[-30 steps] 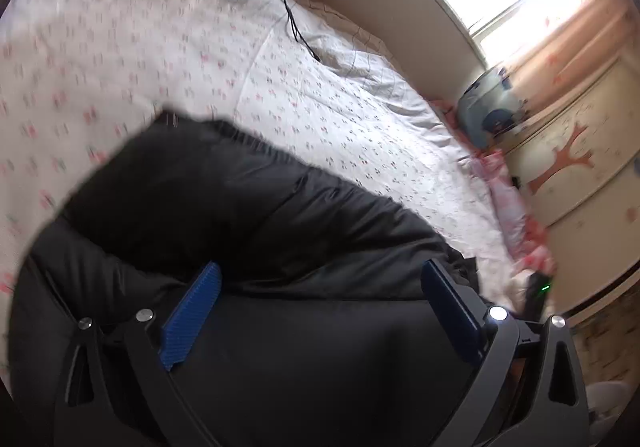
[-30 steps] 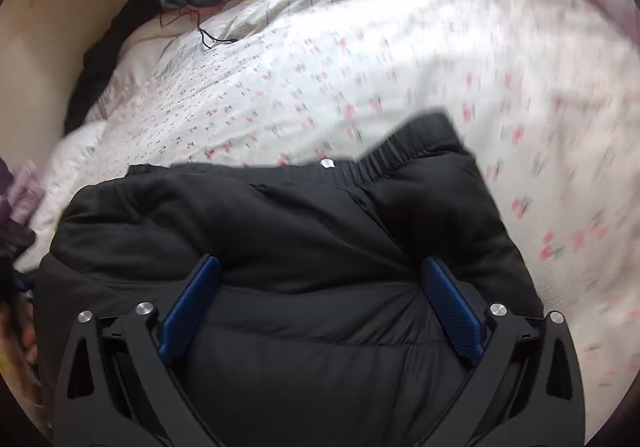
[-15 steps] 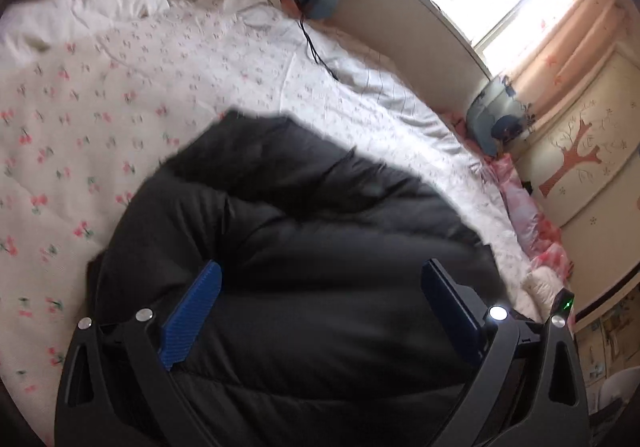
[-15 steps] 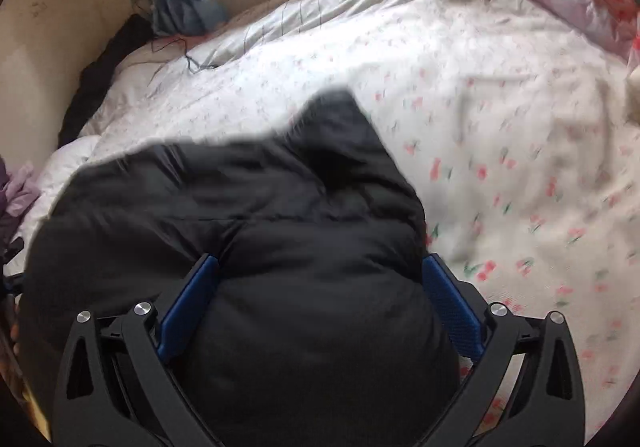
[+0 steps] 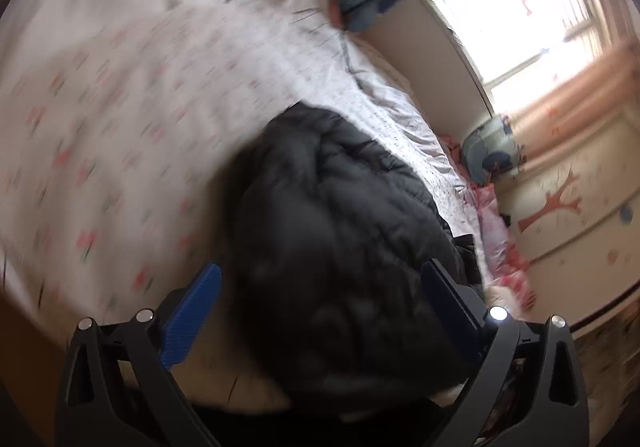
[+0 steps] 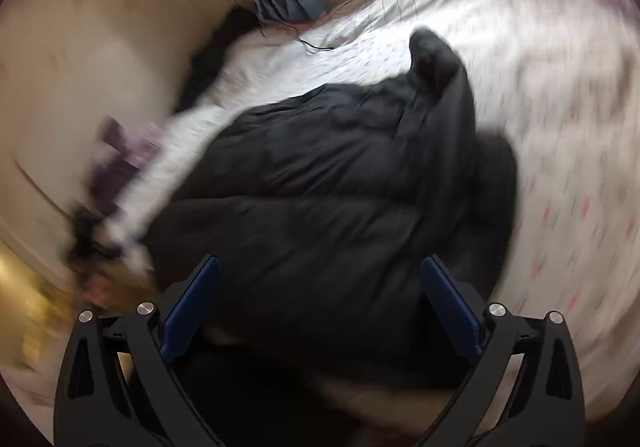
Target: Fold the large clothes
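Note:
A black puffy jacket (image 5: 336,231) lies bunched on a bed with a white, pink-flowered sheet (image 5: 120,95). It also shows in the right wrist view (image 6: 328,199), with one dark end (image 6: 434,55) sticking out toward the far side. My left gripper (image 5: 320,303) is open and empty above the jacket's near edge. My right gripper (image 6: 320,299) is open and empty above the jacket too. Both views are motion-blurred.
A bright window (image 5: 532,7) with peach curtains and a cream cupboard with a tree picture (image 5: 556,203) stand to the right. Pillows and a dark cable (image 6: 312,43) lie at the bed's head. Purple cloth (image 6: 120,155) lies at the left bed edge.
Both grippers have drawn back and risen from the jacket. The jacket now looks smaller and more bunched, and the cameras have swung.

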Demonstrator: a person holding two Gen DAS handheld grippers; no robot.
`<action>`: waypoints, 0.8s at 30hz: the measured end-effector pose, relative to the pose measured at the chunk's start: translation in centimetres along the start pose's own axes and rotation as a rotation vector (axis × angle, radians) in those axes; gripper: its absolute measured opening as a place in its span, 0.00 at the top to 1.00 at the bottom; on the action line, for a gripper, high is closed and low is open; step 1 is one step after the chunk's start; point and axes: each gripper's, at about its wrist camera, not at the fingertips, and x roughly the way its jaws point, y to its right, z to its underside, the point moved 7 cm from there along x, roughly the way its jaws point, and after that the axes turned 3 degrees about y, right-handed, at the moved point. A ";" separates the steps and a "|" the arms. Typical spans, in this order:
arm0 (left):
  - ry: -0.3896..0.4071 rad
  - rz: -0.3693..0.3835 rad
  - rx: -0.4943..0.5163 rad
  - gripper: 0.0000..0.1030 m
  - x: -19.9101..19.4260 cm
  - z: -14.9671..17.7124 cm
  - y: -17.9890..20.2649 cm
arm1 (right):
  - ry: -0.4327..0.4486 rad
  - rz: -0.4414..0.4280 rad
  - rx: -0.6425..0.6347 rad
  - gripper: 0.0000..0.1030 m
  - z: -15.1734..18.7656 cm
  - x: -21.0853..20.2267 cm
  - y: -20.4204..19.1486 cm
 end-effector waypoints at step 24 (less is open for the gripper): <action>-0.163 0.378 -0.234 0.07 3.2 8.5 5.1 | -0.085 -0.523 0.499 0.06 5.2 5.8 -3.6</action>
